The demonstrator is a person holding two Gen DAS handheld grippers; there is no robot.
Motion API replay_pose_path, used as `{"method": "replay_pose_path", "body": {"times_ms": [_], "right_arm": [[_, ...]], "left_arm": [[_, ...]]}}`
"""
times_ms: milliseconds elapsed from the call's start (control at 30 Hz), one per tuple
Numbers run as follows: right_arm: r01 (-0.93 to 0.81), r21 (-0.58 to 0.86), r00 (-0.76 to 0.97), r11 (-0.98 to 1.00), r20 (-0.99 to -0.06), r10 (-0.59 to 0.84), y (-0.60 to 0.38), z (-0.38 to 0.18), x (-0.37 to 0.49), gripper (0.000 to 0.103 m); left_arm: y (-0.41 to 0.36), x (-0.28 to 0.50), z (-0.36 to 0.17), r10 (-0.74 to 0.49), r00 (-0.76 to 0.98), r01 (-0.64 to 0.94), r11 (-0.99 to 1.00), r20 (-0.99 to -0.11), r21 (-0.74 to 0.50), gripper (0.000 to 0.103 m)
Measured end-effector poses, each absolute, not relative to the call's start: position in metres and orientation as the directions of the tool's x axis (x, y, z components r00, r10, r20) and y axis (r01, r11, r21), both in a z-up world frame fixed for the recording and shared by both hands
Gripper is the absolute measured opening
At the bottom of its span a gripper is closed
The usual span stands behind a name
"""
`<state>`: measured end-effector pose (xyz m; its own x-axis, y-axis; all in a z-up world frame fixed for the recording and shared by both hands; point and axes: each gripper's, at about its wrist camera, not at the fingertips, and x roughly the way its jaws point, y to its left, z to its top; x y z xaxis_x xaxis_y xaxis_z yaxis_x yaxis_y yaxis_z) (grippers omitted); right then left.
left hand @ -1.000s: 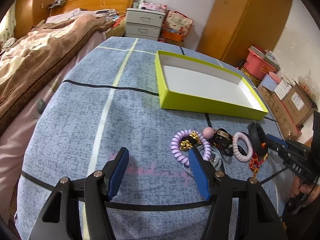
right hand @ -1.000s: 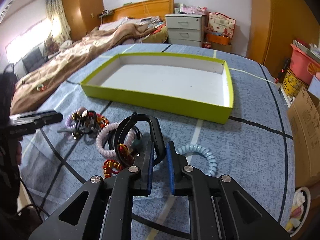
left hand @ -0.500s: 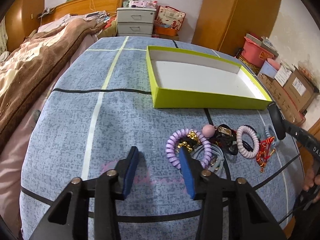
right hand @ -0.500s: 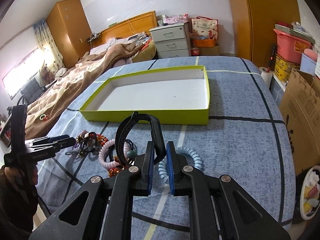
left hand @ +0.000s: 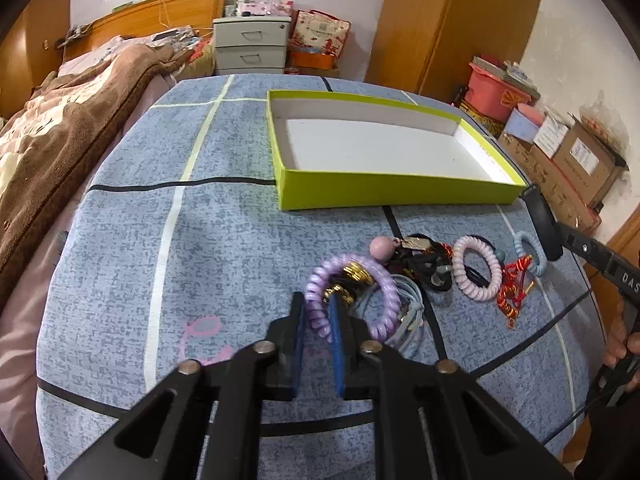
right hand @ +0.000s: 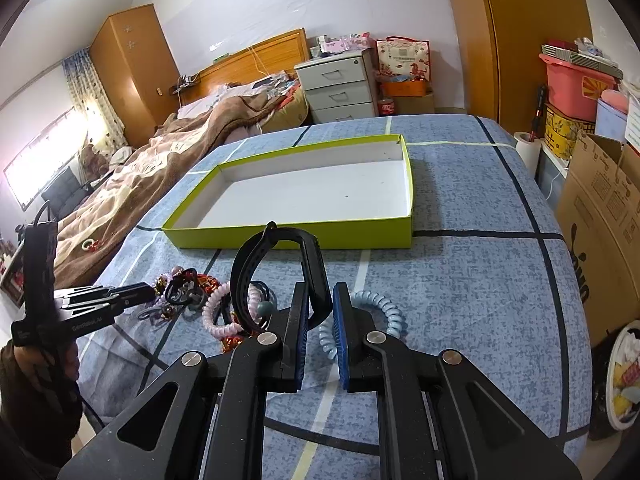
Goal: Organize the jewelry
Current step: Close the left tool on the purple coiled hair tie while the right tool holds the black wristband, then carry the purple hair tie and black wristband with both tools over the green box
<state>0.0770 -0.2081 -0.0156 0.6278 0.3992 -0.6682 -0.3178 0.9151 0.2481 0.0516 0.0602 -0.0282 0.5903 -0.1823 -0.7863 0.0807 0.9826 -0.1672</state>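
Note:
A pile of jewelry and hair ties lies on the blue cloth in front of an empty lime-green tray (left hand: 400,194). My left gripper (left hand: 316,308) is shut on a purple coil bracelet (left hand: 376,276) at the pile's left end. My right gripper (right hand: 320,300) is shut on a black wristband (right hand: 256,264) and holds it above the cloth, near the tray's front wall (right hand: 288,236). The wristband also shows in the left wrist view (left hand: 540,220). A pink coil tie (left hand: 478,268), a red-gold charm (left hand: 514,288) and a light blue coil (right hand: 384,308) lie on the cloth.
A bed with a brown blanket (left hand: 60,132) runs along the left. A grey drawer unit (left hand: 250,46) stands behind the table. Cardboard boxes (right hand: 600,216) and a pink bin (right hand: 576,84) stand to the right. The table edge drops off at the right.
My left gripper moved right and closed on the purple coil bracelet. My right gripper lifted the black wristband higher and toward the tray.

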Motion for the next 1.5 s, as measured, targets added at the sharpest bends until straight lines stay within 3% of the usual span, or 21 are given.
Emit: {"method": "replay_pose_path", "body": {"times_ms": [400,600,700,833,1100,1300,1400,1500], "right_arm": [[-0.314,0.258,0.633,0.913,-0.66,0.405,-0.209,-0.015,0.074,0.013],[-0.321,0.264,0.63,0.91,-0.658,0.413,-0.209,-0.014,0.072,0.013],[-0.319,0.266,0.627,0.91,-0.66,0.413,-0.208,-0.015,0.072,0.013],[-0.318,0.268,0.629,0.91,-0.658,0.414,-0.208,-0.014,0.073,0.013],[-0.325,0.274,0.627,0.905,-0.654,0.423,-0.206,-0.015,0.076,0.013],[-0.328,0.276,0.627,0.904,-0.652,0.426,-0.206,-0.015,0.075,0.013],[-0.325,0.281,0.628,0.903,-0.65,0.429,-0.206,-0.015,0.075,0.013],[-0.329,0.284,0.624,0.901,-0.651,0.433,-0.204,-0.016,0.074,0.013]], "left_arm": [[0.066,0.044,-0.011,-0.243,0.644,0.097,0.967,-0.726,-0.238,0.005],[0.069,0.05,-0.022,-0.21,0.613,0.057,0.973,-0.762,-0.222,0.006],[0.067,0.053,-0.028,-0.199,0.589,0.069,0.978,-0.783,-0.197,0.009],[0.06,0.056,-0.03,-0.164,0.567,0.086,0.986,-0.807,-0.14,0.025],[0.047,0.058,-0.033,-0.042,0.577,0.113,0.993,-0.816,0.029,0.028],[0.039,0.064,-0.033,-0.003,0.581,0.167,0.979,-0.814,0.116,0.028],[0.041,0.066,-0.032,-0.049,0.568,0.188,0.98,-0.821,0.071,0.012],[0.037,0.065,-0.033,-0.066,0.583,0.196,0.979,-0.81,0.061,0.01]]}}
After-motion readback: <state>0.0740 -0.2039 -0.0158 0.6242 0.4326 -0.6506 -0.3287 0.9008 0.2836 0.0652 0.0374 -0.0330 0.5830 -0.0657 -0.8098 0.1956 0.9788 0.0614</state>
